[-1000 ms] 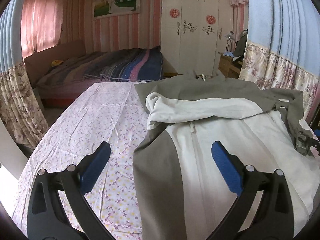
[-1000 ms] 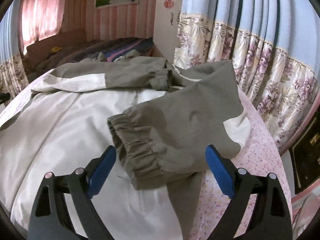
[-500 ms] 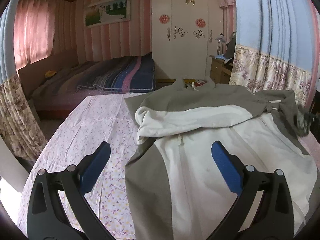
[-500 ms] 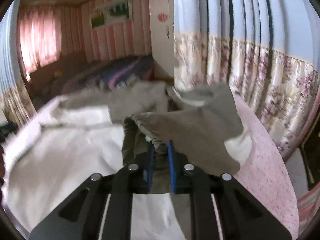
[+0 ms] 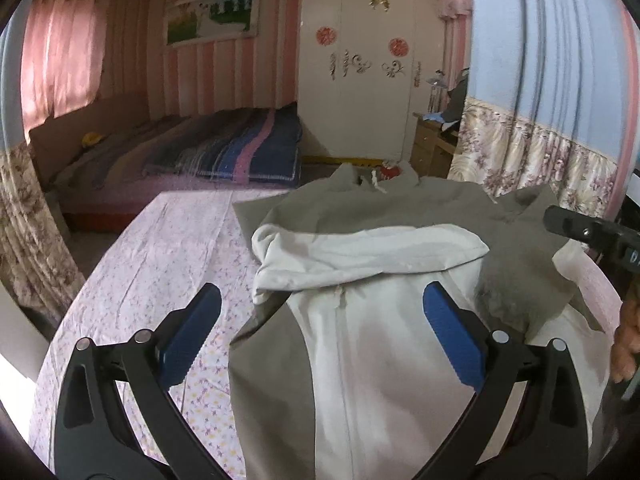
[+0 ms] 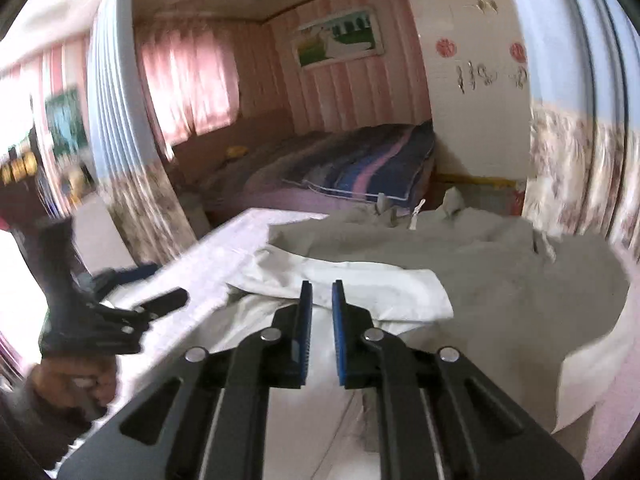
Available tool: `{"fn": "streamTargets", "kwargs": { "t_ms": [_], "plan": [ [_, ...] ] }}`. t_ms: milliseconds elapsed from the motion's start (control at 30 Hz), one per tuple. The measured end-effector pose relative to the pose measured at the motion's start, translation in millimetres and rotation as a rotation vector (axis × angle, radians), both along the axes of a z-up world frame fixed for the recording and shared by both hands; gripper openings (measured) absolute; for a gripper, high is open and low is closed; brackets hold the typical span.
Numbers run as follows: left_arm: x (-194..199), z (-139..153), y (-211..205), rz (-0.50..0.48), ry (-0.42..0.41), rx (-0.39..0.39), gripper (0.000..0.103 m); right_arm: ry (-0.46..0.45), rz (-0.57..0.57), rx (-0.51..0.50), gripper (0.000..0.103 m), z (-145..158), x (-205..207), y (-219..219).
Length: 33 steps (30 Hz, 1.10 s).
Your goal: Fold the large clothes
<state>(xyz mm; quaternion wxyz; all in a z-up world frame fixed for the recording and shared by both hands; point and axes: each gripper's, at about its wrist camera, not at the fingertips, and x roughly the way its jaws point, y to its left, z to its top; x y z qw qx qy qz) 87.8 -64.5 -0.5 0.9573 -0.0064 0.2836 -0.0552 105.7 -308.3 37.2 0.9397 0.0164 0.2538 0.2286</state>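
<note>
Big grey and white jacket (image 5: 372,344) spread flat on the flowery worktop (image 5: 160,264). Left tool (image 5: 320,332) wide open above jacket, holding nothing. Right tool (image 6: 319,312) nearly shut; grip on jacket's sleeve (image 6: 520,280) unclear.

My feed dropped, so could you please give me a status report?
Left gripper open over jacket. Right gripper shut on grey sleeve, held above the jacket front. Nothing blocking.

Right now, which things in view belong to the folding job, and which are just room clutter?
Job:
jacket
its right sleeve, apparently pinched in the right gripper
left gripper, open
floral sheet

Lying about:
bed
wardrobe
curtains
wall picture
</note>
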Motion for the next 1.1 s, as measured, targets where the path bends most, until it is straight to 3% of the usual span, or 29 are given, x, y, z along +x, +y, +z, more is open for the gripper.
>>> {"fn": "streamTargets", "kwargs": {
  "t_ms": [33, 67, 133, 367, 467, 667, 833, 900, 967, 1033, 1100],
  "plan": [
    [1, -1, 1, 0.000, 0.009, -0.005, 0.100, -0.017, -0.017, -0.009, 0.018, 1, -1, 0],
    [1, -3, 0, -0.005, 0.017, -0.012, 0.100, -0.024, -0.027, 0.000, 0.038, 3, -1, -3],
    [0, -6, -7, -0.015, 0.034, -0.003, 0.100, -0.039, -0.075, 0.008, 0.059, 5, -3, -19],
    [-3, -19, -69, -0.103, 0.092, -0.006, 0.100, -0.040, -0.295, -0.127, 0.059, -5, 11, -105],
    [-3, -27, -107, -0.126, 0.114, 0.033, 0.100, -0.046, -0.349, -0.185, 0.064, -11, 9, -131],
    [8, -39, -168, -0.147, 0.158, 0.066, 0.100, -0.037, -0.395, -0.155, 0.067, -33, 1, -182],
    [27, -49, -206, -0.182, 0.225, 0.066, 0.100, -0.008, -0.427, -0.038, 0.073, -47, 0, -210],
    [37, -55, -217, -0.196, 0.250, 0.052, 0.100, -0.017, -0.425, -0.045, 0.076, -48, -2, -214],
    [44, -59, -225, -0.202, 0.250, 0.059, 0.091, -0.027, -0.442, -0.068, 0.076, -50, -2, -217],
    [51, -67, -229, -0.212, 0.277, 0.036, 0.034, -0.014, -0.461, -0.079, 0.076, -54, -1, -221],
    [55, -71, -227, -0.210, 0.287, 0.011, 0.022, -0.009, -0.468, -0.072, 0.076, -56, 0, -224]
  ]
}}
